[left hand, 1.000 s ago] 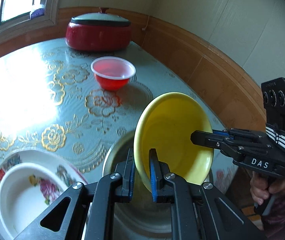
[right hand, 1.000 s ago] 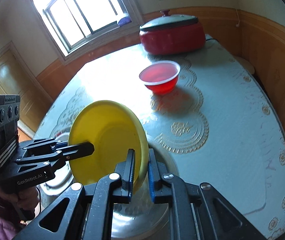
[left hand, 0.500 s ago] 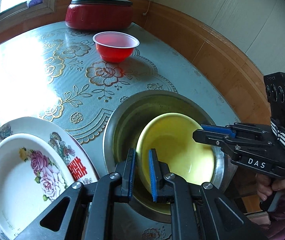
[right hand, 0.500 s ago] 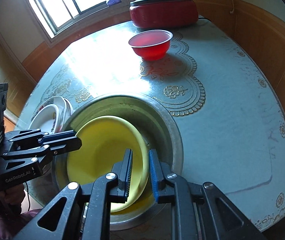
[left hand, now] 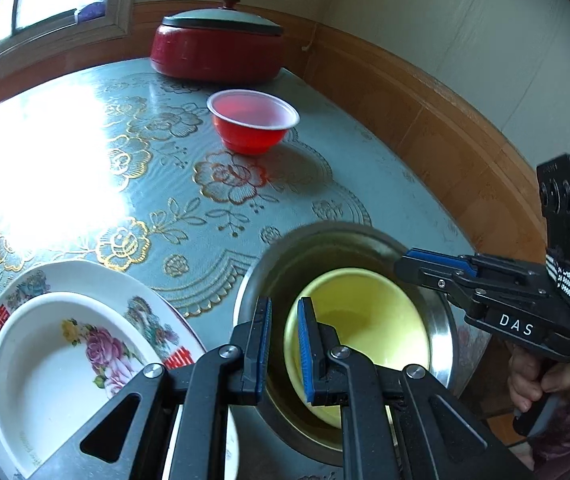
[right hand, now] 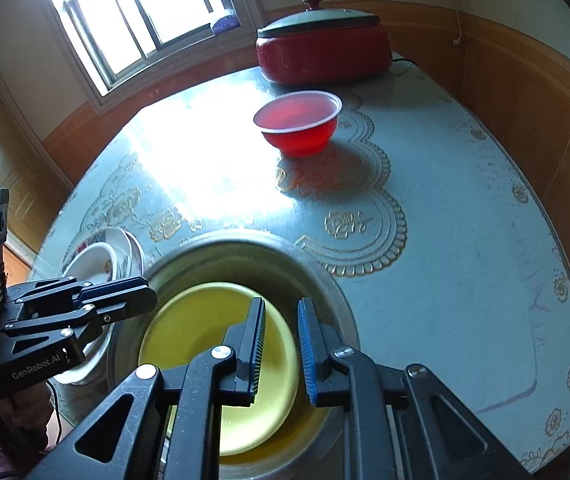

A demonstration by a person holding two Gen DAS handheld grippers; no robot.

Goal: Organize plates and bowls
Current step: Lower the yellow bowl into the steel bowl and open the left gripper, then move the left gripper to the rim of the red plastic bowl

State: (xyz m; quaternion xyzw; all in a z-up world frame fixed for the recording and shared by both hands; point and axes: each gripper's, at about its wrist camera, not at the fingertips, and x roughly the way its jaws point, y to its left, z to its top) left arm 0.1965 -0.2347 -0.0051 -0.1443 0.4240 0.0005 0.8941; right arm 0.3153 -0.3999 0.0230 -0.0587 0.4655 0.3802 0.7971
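A yellow plate (left hand: 365, 320) (right hand: 205, 340) lies tilted inside a steel basin (left hand: 325, 232) (right hand: 245, 240) near the table's front edge. My left gripper (left hand: 284, 308) (right hand: 147, 294) is shut on the plate's left rim, which runs up between its blue pads. My right gripper (right hand: 281, 308) (left hand: 403, 264) hovers over the basin's right side with its jaws slightly apart. The plate's right rim shows below them and is not pinched. A white floral bowl (left hand: 65, 360) sits in a floral plate (left hand: 85, 272) to the left of the basin.
A red translucent bowl (left hand: 253, 124) (right hand: 297, 124) stands mid-table on the patterned cloth. A red lidded pot (left hand: 217, 48) sits at the far edge, by the wooden wall panel. A hand (left hand: 533, 376) grips the right gripper's handle beyond the table's right edge.
A second ago both grippers held the yellow plate upright above the basin. It has come down into the basin. The right gripper has let go of the rim; the left keeps its grip.
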